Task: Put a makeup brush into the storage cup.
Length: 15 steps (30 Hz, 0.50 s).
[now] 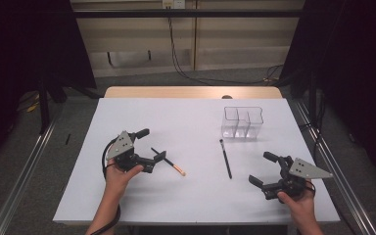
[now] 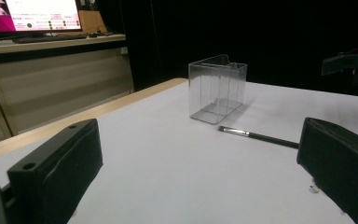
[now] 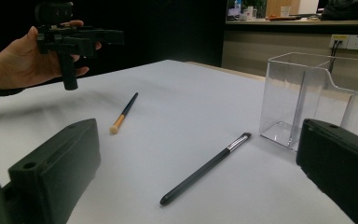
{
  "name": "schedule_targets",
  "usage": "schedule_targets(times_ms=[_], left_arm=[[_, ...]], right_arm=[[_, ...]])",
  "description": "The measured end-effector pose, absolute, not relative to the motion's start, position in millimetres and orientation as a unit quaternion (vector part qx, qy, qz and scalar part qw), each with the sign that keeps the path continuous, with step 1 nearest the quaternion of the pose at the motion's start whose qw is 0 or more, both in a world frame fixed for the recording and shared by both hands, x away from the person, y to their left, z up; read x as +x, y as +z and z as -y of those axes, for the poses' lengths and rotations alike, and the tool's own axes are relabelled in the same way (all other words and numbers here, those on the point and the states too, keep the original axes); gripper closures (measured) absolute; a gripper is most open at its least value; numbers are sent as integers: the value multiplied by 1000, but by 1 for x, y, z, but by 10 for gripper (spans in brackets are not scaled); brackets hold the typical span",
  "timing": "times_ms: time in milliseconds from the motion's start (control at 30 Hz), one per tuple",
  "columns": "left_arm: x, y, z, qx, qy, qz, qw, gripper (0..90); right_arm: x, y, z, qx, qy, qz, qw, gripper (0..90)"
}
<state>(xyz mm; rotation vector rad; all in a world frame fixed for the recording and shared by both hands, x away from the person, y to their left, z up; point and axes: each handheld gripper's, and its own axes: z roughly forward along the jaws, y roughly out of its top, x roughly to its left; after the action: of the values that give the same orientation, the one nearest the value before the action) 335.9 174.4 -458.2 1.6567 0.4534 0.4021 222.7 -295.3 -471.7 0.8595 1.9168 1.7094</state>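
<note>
High view: left gripper (image 1: 152, 145) fingers spread, empty, just beside orange-tipped brush (image 1: 168, 161) flat on tabletop (image 1: 196, 196); right gripper (image 1: 263, 169) also released, near black brush (image 1: 225, 157) below clear organizer (image 1: 243, 122)

Left gripper view: black brush (image 2: 260, 136) lies close to organizer (image 2: 217, 87); careless sweep could knock light container

Right gripper view: thin handles (image 3: 204, 170) lie flat; fingers may scrape tabletop, roll brush away, pinch off-centre so it tilts

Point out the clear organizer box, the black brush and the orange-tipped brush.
clear organizer box (image 1: 242, 122): high view, its front wall.
black brush (image 3: 200, 170): right gripper view, mid-handle.
orange-tipped brush (image 1: 169, 163): high view, mid-handle.
</note>
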Motion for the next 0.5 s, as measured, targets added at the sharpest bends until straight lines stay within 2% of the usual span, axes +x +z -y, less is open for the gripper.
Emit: schedule_targets(times_ms=[500], left_arm=[[341, -460, -163, 739, 168, -189, 625, 0]], right_arm=[[222, -472, 295, 309, 617, -691, 213, 0]])
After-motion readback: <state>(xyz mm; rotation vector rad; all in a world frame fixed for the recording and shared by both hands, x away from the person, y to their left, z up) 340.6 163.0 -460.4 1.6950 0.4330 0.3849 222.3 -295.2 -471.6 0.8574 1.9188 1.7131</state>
